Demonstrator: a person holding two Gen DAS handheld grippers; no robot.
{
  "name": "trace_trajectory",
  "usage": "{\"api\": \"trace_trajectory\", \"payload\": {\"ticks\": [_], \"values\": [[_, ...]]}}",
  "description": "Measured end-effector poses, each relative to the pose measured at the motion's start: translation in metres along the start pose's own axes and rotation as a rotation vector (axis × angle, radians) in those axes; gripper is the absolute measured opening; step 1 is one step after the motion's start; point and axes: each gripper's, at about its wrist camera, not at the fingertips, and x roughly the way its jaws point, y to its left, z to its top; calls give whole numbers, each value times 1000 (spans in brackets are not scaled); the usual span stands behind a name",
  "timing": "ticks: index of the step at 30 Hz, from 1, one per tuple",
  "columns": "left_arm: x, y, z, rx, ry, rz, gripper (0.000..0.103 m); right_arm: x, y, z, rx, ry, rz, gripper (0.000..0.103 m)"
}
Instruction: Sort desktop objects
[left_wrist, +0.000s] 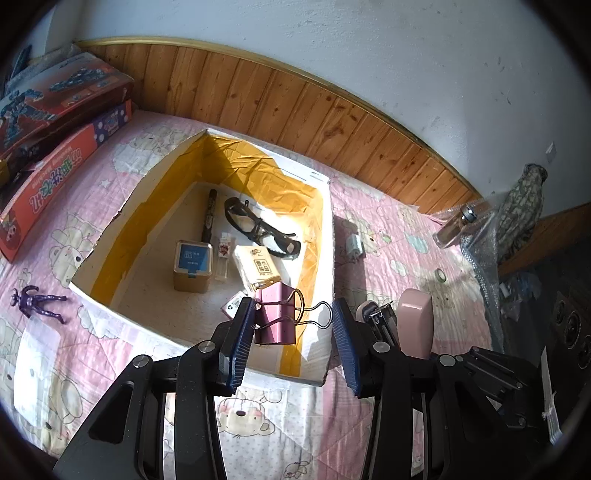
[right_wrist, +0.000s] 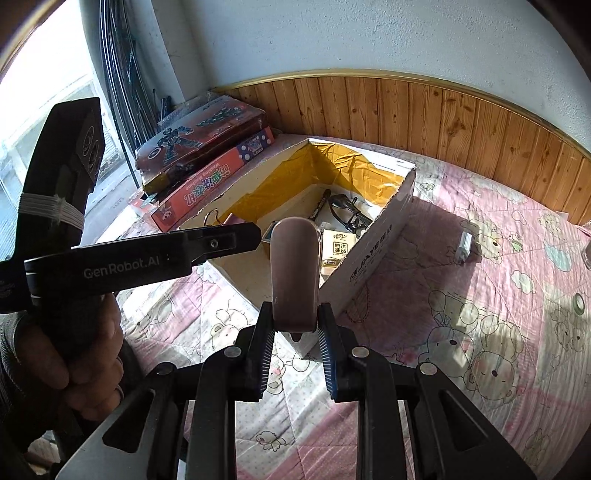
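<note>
Left gripper jaws wide, binder clip between — may snag. Right gripper clamps stapler — could slip.

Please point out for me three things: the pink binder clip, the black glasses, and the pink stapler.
pink binder clip (left_wrist: 275, 317): left wrist view, on its pink body.
black glasses (left_wrist: 260, 229): left wrist view, on the bridge of the frame.
pink stapler (right_wrist: 295, 269): right wrist view, on its pink top cover.
</note>
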Motion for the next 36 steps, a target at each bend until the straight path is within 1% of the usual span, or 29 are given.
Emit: {"api": "trace_trajectory", "payload": {"ticks": [6,16,23,27,36], "values": [[8,10,11,-19,20,0,43,10,1,15,-9,7,9,25],[34,20,21,-41,90,19,43,30,-5,38,-6,30,17,24],[51,24,25,-15,117,102,44,47,-13,54,-6,53,15,25],[58,25,28,4,129,130,44,57,-15,64,-6,67,17,25],[73,27,29,37,171,159,44,80,-18,84,-9,106,28,25]]}}
